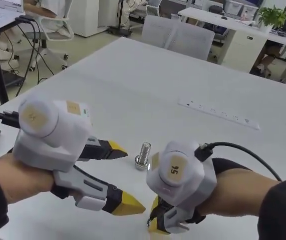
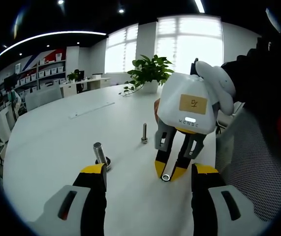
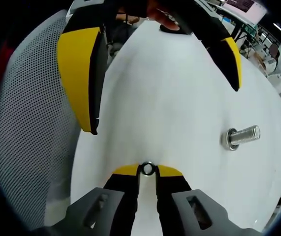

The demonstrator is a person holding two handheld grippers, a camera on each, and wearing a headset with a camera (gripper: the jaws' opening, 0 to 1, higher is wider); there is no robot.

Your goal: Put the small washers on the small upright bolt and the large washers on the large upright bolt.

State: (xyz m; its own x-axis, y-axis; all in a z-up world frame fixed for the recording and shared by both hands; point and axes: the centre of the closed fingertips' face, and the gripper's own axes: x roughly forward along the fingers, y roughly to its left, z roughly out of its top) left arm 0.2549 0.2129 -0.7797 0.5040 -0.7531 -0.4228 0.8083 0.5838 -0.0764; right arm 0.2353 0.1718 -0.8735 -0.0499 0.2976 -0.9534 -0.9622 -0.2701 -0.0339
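The large upright bolt (image 1: 143,155) stands on the white table (image 1: 132,80) between the two grippers, with a washer around its foot (image 2: 100,156). In the left gripper view the thin small bolt (image 2: 144,132) stands farther back. My left gripper (image 1: 123,176) is open, its yellow tips wide apart (image 2: 149,172), and holds nothing. My right gripper (image 1: 155,224) points back toward me and the table's near edge. Its tips (image 3: 148,173) are shut on a small washer (image 3: 148,168), which the left gripper view shows as a washer (image 2: 166,177) just above the tabletop. In the right gripper view the large bolt (image 3: 241,136) lies off to the right.
A white power strip (image 1: 218,114) lies across the far middle of the table. A potted plant (image 2: 150,73) stands at the table's far end. Grey chairs (image 1: 178,35) and other desks stand beyond. A mesh chair back (image 2: 251,152) is close by the near edge.
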